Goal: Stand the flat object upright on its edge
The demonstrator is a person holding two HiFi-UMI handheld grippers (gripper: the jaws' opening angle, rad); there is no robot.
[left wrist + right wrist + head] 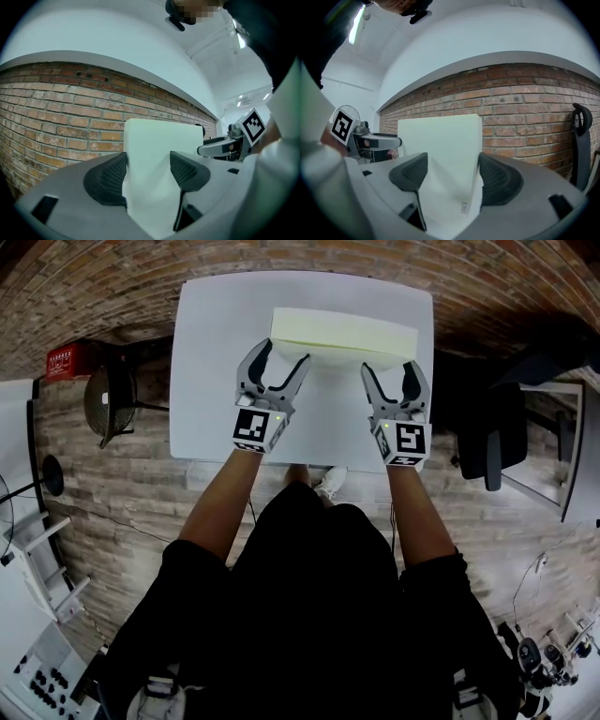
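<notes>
The pale slab (342,332) looks to be standing on its long edge at the far side of the desk (214,381), so with my left hand-held gripper (286,352) and right hand-held gripper (389,367) both spread and empty at its near face, I'd back away slowly without nudging it.

White table (206,381), brick wall (56,112) behind — fan (108,401) at left, black chair (487,442) at right.

A tiny label (464,207) on the pale slab (440,150), beside one finger (499,180) of the right gripper (451,164), is unreadable. Both fingers hide the slab's base.
</notes>
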